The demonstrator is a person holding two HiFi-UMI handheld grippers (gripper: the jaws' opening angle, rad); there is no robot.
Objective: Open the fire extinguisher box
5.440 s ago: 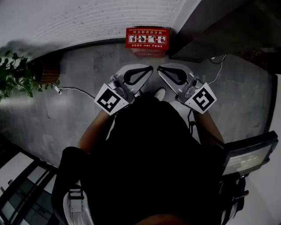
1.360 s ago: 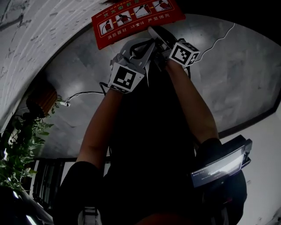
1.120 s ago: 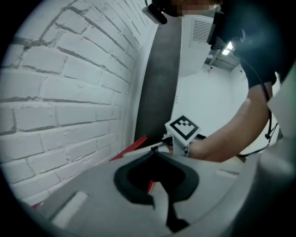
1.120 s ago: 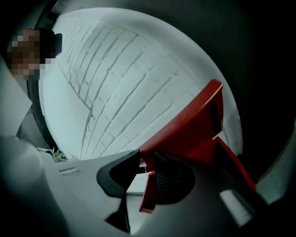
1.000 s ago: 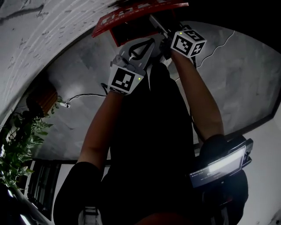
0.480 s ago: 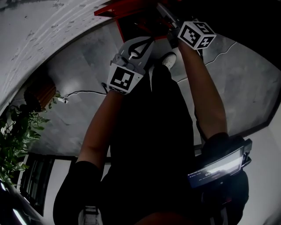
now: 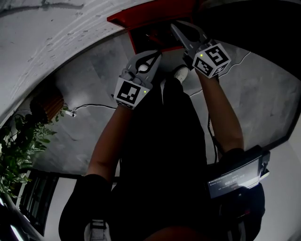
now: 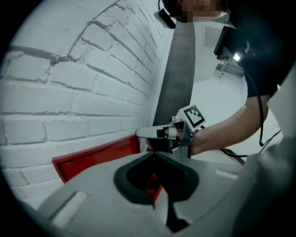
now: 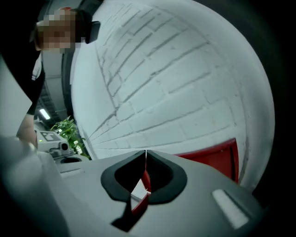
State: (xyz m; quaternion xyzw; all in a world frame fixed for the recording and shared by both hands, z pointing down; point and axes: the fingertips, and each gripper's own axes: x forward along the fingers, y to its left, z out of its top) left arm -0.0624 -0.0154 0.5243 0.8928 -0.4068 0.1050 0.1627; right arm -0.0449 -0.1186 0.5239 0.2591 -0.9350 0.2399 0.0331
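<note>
Seemingly done: red lid (image 7: 155, 10) stands raised against wall (image 7: 56, 42). Right gripper (image 7: 175, 24) jaws closing on nothing, left gripper (image 7: 156, 53) pressed together, empty; next, withdraw both.

Red fire extinguisher box (image 7: 151, 11) against white brick wall (image 7: 56, 33), lid raised, interior dark. Right gripper (image 7: 178, 27) at box's open front, jaws closing shut. Left gripper (image 7: 155, 54) just below box. Plant (image 7: 19, 141) well left of box.

Dim, underexposed, fisheye-warped frames with blurred edges
</note>
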